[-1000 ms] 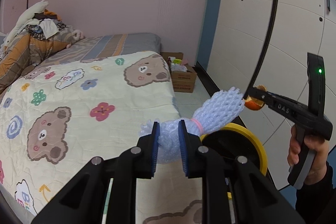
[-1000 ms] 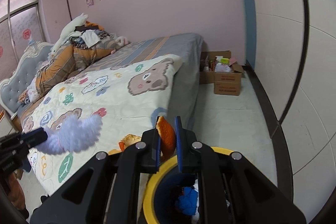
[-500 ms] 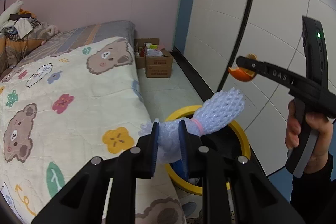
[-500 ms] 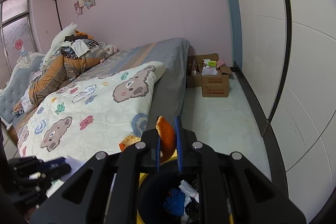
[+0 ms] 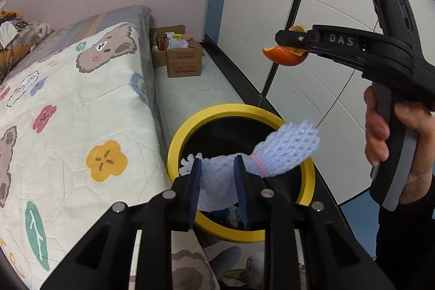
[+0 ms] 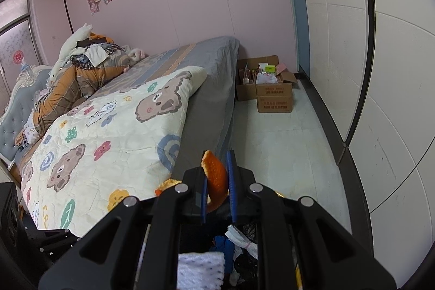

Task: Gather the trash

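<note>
Swung off the bed, my left fingers (image 5: 217, 181), just loosening around foam net (image 5: 285, 151), hang over yellow-rimmed bin (image 5: 185, 132) lower centre; right fingers (image 6: 217, 181) clenched on orange peel (image 6: 216, 178).

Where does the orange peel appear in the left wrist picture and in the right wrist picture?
Left wrist view: the orange peel is at upper right, pinched in the right claw above the yellow-rimmed bin.
Right wrist view: the peel is at lower centre, between that claw's blue pads.
Shared landmark: the cardboard box on the floor.
</note>
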Tool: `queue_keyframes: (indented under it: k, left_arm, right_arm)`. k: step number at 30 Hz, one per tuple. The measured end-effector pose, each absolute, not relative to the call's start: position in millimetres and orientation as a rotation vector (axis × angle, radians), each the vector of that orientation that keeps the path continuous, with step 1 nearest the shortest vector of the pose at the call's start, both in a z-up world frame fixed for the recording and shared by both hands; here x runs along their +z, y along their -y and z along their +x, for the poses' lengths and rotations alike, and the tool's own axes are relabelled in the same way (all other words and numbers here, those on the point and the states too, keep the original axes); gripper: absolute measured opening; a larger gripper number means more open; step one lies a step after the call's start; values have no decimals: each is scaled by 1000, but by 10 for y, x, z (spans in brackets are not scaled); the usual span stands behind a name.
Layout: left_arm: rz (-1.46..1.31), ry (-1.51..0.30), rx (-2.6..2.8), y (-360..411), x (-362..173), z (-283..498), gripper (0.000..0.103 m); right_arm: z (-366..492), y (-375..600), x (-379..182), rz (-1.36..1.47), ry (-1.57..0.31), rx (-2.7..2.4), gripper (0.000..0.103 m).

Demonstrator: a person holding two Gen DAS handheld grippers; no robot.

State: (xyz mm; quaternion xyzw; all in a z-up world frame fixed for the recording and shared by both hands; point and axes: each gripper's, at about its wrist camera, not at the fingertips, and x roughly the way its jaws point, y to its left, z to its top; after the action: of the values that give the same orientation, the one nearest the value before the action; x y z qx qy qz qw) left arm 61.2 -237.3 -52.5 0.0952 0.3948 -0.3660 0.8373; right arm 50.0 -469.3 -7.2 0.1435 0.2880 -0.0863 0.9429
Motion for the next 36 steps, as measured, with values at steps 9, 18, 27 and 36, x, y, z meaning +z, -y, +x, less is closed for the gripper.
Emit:
queue_keyframes:
  k: [9, 18, 27, 36]
  left_arm:
    - [159, -844, -782, 2357, -515, 666, 37]
    - [113, -822, -793, 2262, -430, 624, 51]
    - [35, -815, -728, 1893, -346, 758, 51]
    - [-41, -752, -494, 965, -218, 908, 51]
  right_arm:
    - [581, 4771, -118, 303, -600, -183, 19]
    - [525, 4863, -65, 317, -569, -240, 43]
    - [572, 4764, -42, 306, -569, -221, 43]
    - [932, 4109, 56, 257, -579, -61, 43]
